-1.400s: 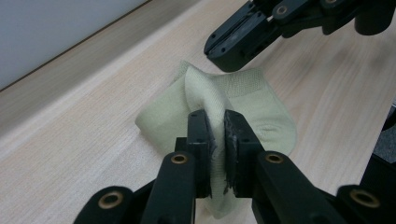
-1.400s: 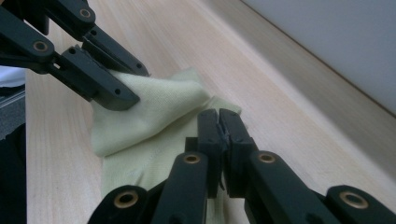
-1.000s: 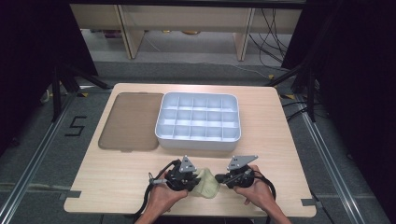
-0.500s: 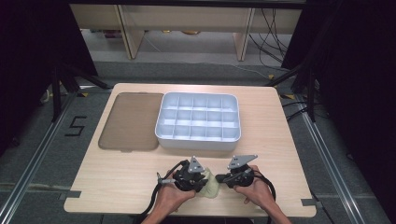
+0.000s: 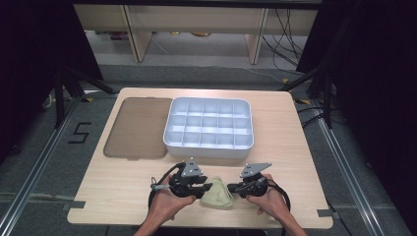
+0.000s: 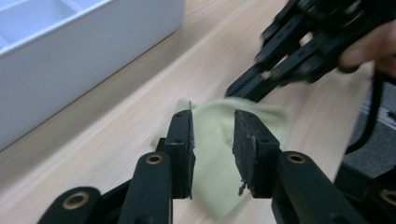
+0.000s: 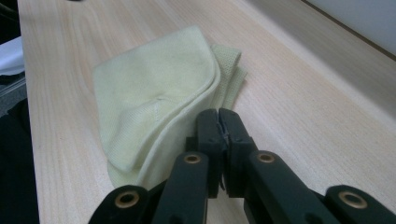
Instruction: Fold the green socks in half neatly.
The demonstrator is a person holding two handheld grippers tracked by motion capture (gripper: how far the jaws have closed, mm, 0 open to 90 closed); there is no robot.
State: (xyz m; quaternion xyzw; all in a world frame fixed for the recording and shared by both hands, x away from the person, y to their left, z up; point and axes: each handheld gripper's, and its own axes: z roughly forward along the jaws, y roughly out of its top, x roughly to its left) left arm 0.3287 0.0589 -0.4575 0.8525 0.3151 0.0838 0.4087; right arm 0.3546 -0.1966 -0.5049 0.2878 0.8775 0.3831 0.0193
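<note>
High view: one folded cloth (image 5: 217, 195) lay near the worktop's (image 5: 285, 128) front edge, between your left gripper (image 5: 195, 188) and right gripper (image 5: 244, 187). One tray (image 5: 209, 129) and one lid (image 5: 134, 127) sat behind it.

Left gripper view: the jaws had just been opening and stood narrowly apart, the cloth (image 6: 219, 140) lying beyond them, released. Lift clear before moving on.

Right gripper view: the jaws were closed, apparently pinching the cloth's (image 7: 159, 102) edge. Keep that pinch firm while folding.
</note>
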